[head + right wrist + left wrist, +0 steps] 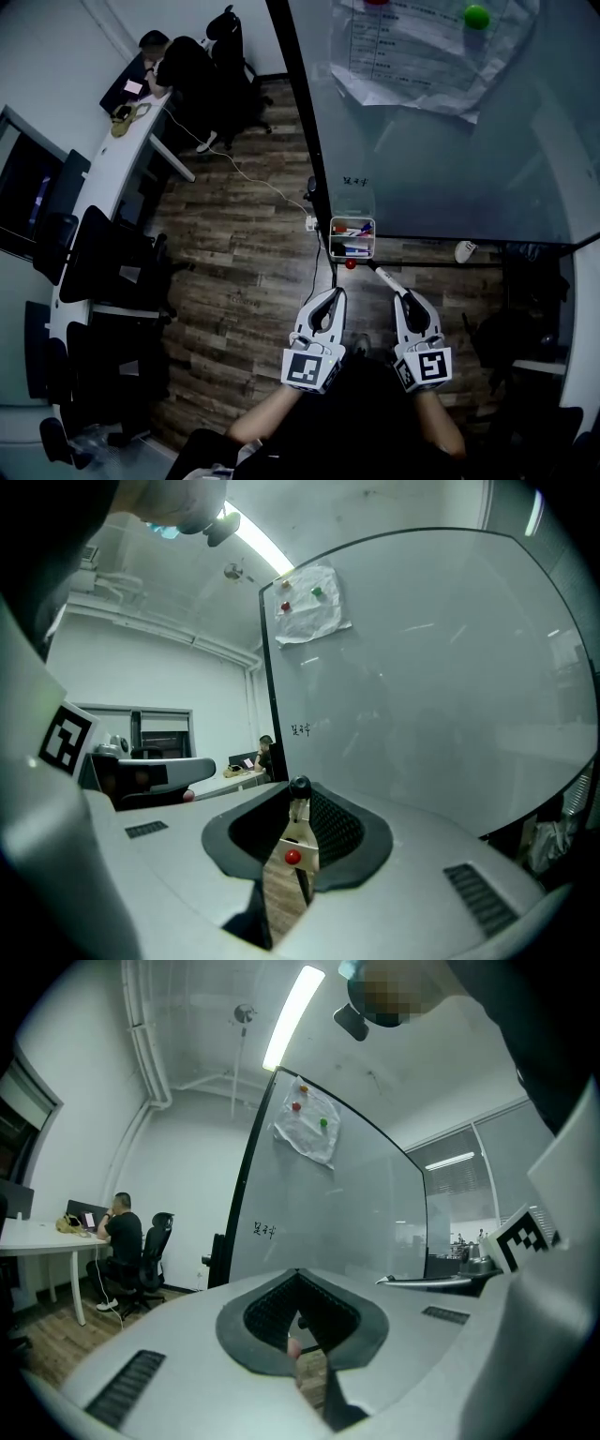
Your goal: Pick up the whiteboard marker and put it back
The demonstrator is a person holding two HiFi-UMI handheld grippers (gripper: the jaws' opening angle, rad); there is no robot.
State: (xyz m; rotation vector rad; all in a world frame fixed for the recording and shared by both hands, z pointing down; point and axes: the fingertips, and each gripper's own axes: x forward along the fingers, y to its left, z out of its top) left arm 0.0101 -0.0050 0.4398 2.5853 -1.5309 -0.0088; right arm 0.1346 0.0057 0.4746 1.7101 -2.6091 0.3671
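The right gripper point(405, 300) clamps the marker point(383, 277), which points toward the tray point(332, 239) on the whiteboard point(450, 159). The left gripper point(336, 294) has its jaws together and holds nothing.

Holder point(366, 240) at whiteboard's point(441, 159) lower edge, marker point(382, 277) close in front, papers point(412, 56) higher up, desk point(101, 180) far left

Two grippers point(330, 294) point(405, 298); one whiteboard point(441, 159); one marker tray point(352, 256); one held whiteboard marker point(384, 278).
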